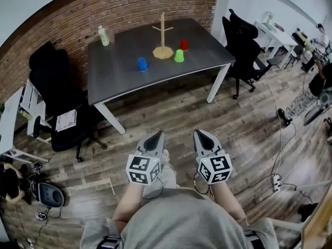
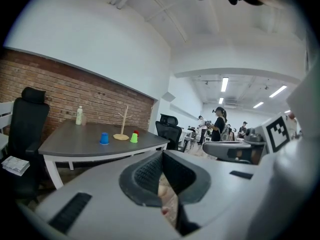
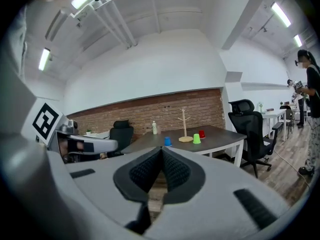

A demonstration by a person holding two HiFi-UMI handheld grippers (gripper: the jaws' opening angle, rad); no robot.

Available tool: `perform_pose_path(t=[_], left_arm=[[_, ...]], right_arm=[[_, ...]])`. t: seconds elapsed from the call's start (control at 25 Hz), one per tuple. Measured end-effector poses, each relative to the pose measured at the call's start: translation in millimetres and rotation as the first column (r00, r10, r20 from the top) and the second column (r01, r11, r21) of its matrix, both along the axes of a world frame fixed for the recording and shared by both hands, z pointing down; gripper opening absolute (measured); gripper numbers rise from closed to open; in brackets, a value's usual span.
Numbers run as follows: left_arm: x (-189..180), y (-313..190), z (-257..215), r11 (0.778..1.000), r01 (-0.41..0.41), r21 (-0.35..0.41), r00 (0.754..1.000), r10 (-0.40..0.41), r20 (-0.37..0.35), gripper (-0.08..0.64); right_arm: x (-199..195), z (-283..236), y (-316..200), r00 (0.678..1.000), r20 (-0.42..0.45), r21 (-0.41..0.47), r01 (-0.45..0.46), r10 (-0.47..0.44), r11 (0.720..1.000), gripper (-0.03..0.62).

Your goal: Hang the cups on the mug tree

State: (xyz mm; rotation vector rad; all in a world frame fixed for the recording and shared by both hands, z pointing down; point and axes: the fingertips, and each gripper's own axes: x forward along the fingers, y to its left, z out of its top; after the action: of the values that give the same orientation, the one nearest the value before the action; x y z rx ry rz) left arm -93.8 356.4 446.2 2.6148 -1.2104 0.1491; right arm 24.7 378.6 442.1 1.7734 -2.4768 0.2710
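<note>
**Holding 2 Closed Grippers Well Short of the Table**

We stood back on the wood floor, well apart from the dark table (image 1: 119, 77) by the brick wall.

At the table's left end stood a black office chair (image 1: 52, 87). A pale bottle (image 1: 104, 36) stood upright near the table's back left corner. All 3 cups sat on the tabletop. The blue cup (image 1: 142, 64) stood left of the mug tree (image 1: 163, 38) and apart from it. The wooden tree stood upright on its round base toward the back of the table. The green cup (image 1: 179, 56) sat just beside that base on its right, and the red cup (image 1: 183, 45) sat just behind the green one. A second black chair (image 1: 243, 45) stood past the table's right end.

Low in front of us, the left gripper (image 1: 155, 136) pointed toward the table with its jaws pressed together and nothing between them. The right gripper (image 1: 202, 135) sat just beside it, aimed the same way. Its jaws also met, with nothing in them. In both gripper views the table and its cups appeared small and far beyond the jaw tips.
</note>
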Motion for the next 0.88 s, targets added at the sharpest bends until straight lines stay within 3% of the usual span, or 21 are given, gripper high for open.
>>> perform_pose_path(t=[0.4,0.88], left_arm=[[15,-69,5,1.0,0.004,-0.016,1.0,-0.004,0.001,0.009],[19,-191,-7,1.0,0.0,-0.009,1.0,0.0,-0.004,0.009]], right_arm=[[22,-1,-69,1.0,0.007,0.007,0.007,-0.007,1.0,-0.005],[27,-15,-187,0.999,-0.022,0.002,0.023,-0.023,1.0,-0.005]])
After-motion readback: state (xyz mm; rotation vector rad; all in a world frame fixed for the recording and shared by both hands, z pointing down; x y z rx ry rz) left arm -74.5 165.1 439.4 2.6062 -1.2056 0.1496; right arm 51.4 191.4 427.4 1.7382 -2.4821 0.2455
